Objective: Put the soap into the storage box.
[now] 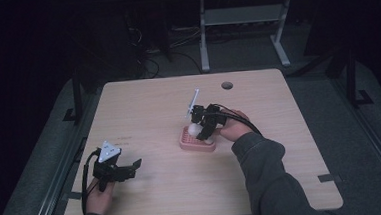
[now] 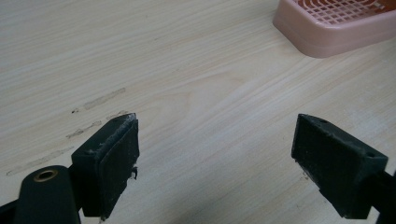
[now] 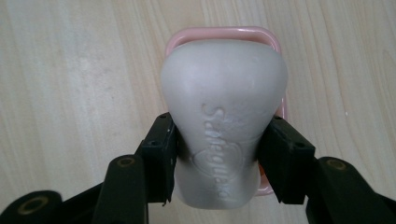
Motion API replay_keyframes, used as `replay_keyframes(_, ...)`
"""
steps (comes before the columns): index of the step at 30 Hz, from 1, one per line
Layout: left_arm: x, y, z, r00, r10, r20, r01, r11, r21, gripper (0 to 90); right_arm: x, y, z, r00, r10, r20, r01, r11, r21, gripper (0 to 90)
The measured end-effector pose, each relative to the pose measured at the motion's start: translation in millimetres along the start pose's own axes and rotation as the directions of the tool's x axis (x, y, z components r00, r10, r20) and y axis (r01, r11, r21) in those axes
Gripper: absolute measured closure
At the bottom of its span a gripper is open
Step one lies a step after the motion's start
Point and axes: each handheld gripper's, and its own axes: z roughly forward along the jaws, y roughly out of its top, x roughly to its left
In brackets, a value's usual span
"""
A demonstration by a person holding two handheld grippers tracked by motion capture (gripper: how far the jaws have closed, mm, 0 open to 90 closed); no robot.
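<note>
A: Start nearest. What has the right gripper (image 3: 217, 154) got?

B: A white bar of soap (image 3: 223, 116), pinched across its narrow waist. The jaws are closed against both sides, holding it directly over the pink soap dish (image 3: 224, 33).

A: How would you expect it to handle?

B: Hard and fairly dense for its size, I'd guess, but smooth, so it could slide if the grip slackens. The waist is the sensible place to hold it: the curved shoulders on either side keep it from slipping lengthwise. It might chip or dent if dropped.

A: And the left gripper (image 2: 215, 154)?

B: Its jaws stand wide apart with nothing between them, only bare table (image 2: 187, 70) below, and the soap dish (image 2: 336, 28) well off at the far corner.

A: What does the high view add?

B: The layout. The left gripper (image 1: 116, 168) sits near the front left of the table (image 1: 143, 105), while the right gripper (image 1: 202, 126) hangs over the soap dish (image 1: 196, 143) around the middle. The soap (image 1: 195, 131) is a pale spot there; the embossed lettering reads in the right gripper view.
</note>
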Motion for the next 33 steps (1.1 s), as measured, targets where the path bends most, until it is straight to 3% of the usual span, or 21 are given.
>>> replay_keyframes(11,-0.3,-0.1,0.5,1.0000,0.009,0.001,-0.009,1.0000,-0.001,14.7,-5.3,5.4,18.8,0.9997,0.023,0.000,-0.023,0.999,0.035,48.7)
replay_keyframes(33,0.2,0.3,-0.6,1.0000,0.002,0.000,-0.002,1.0000,0.000,14.7,-7.8,13.8,38.0,0.9993,0.036,-0.010,-0.035,0.998,0.050,48.4)
